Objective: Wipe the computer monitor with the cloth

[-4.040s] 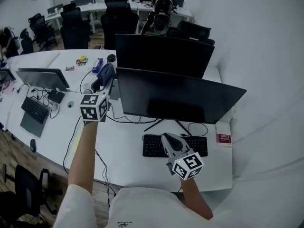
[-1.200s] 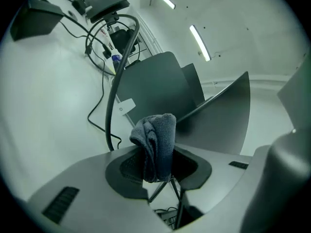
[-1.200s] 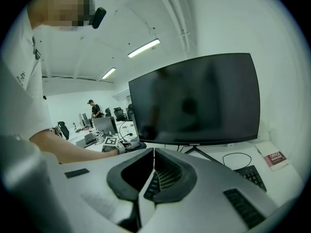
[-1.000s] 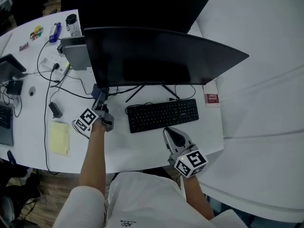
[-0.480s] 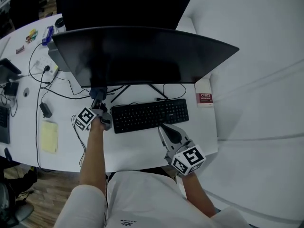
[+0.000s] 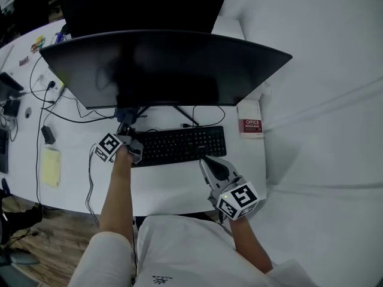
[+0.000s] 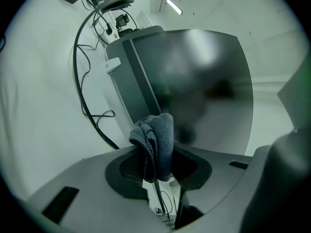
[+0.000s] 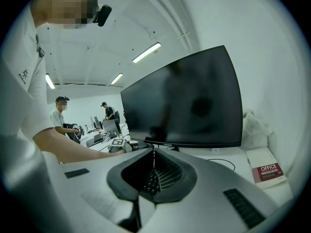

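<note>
The wide black curved monitor point(image 6: 161, 64) stands mid-table, its dark screen point(image 7: 204, 81) filling the left gripper view. My left gripper point(image 6: 124, 124) is low at the screen's bottom edge, left of the stand, and shut on a folded grey-blue cloth point(image 7: 155, 142); in the head view the cloth point(image 6: 124, 115) shows just under the screen's edge. Whether the cloth touches the screen I cannot tell. My right gripper point(image 6: 203, 158) hovers over the keyboard's right end, jaws shut point(image 8: 153, 149) with nothing between them, pointing at the monitor point(image 8: 187, 101).
A black keyboard point(image 6: 176, 145) lies in front of the stand. A red-and-white book point(image 6: 250, 126) sits at the right, a second monitor point(image 6: 143, 5) behind. Cables point(image 6: 66, 117) and a yellow pad point(image 6: 49, 166) lie left. Two people point(image 8: 63, 123) stand far off.
The left gripper has come down from the monitor's left edge to its bottom edge with the cloth. Over the last second both grippers have hardly moved; the head view has shifted.
</note>
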The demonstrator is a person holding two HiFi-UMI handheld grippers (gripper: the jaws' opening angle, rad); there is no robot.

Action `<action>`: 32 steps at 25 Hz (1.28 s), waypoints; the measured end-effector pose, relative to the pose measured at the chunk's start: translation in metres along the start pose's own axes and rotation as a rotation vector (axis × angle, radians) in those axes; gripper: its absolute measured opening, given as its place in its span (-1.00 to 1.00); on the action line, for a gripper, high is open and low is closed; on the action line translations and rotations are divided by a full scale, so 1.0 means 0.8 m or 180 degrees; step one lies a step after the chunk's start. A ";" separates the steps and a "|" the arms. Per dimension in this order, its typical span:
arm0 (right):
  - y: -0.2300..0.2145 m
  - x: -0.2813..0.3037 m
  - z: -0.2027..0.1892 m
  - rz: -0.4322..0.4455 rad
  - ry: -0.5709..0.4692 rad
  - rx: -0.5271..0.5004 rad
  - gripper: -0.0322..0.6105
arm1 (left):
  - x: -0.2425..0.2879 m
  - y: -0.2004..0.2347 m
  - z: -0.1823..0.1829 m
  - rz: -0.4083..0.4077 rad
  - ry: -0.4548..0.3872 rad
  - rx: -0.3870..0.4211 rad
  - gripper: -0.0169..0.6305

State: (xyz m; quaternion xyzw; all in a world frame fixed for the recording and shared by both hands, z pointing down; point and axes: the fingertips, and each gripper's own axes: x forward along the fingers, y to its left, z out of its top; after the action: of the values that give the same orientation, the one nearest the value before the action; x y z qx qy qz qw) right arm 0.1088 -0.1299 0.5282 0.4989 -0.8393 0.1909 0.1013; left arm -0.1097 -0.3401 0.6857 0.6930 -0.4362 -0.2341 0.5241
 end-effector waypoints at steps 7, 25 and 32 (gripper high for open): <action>-0.050 -0.028 -0.007 0.0034 -0.0001 0.0044 -0.84 | 0.026 -0.021 -0.048 -0.0007 0.0013 0.0022 -0.56; -0.133 -0.083 -0.030 -0.0145 -0.0025 0.0207 -0.84 | 0.097 -0.087 -0.196 -0.0212 0.0385 -0.0083 -0.56; -0.164 -0.105 -0.037 -0.0287 -0.0062 0.0284 -0.84 | 0.120 -0.113 -0.251 -0.0316 0.0586 -0.0138 -0.56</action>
State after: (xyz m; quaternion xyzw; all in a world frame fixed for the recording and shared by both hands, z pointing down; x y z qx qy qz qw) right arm 0.2638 -0.1066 0.5535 0.5421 -0.8076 0.2185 0.0793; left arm 0.1289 -0.3108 0.6827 0.7208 -0.3462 -0.2045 0.5646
